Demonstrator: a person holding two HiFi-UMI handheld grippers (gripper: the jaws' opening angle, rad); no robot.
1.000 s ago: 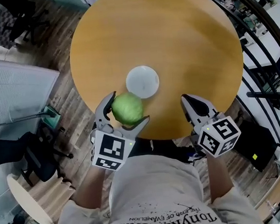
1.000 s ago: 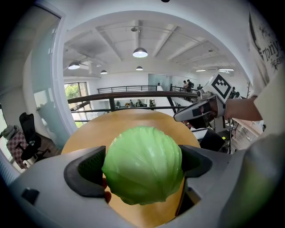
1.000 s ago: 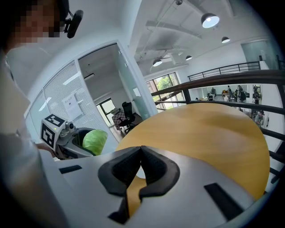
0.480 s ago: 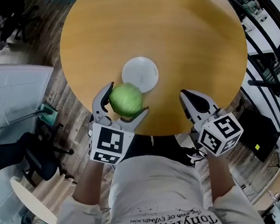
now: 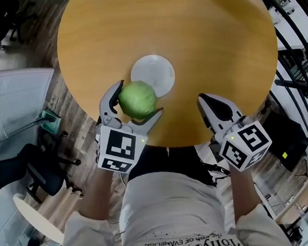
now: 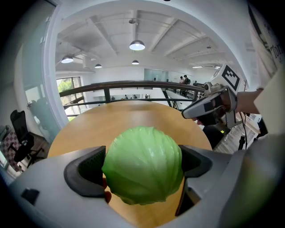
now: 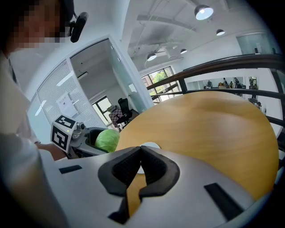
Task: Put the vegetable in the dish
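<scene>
A round green cabbage (image 5: 137,100) (image 6: 143,164) is clamped between the jaws of my left gripper (image 5: 132,104) (image 6: 142,167), held above the near edge of the round wooden table (image 5: 206,45). Just beyond it lies a small white dish (image 5: 156,72), partly hidden by the cabbage in the head view; its rim also shows in the right gripper view as the dish (image 7: 150,145). My right gripper (image 5: 210,108) (image 7: 140,165) is shut with nothing in it, hovering over the table's near right edge. The right gripper view shows the cabbage (image 7: 107,139) at the left.
A dark railing (image 5: 292,43) curves round the table's right side. Black office chairs (image 5: 24,174) and a grey partition (image 5: 7,100) stand on the wood floor at the left. A small round side table (image 5: 36,218) sits at the lower left.
My left gripper has carried the cabbage forward toward the white dish, and it now overlaps the dish's near edge. The right gripper has stayed at the table's edge.
</scene>
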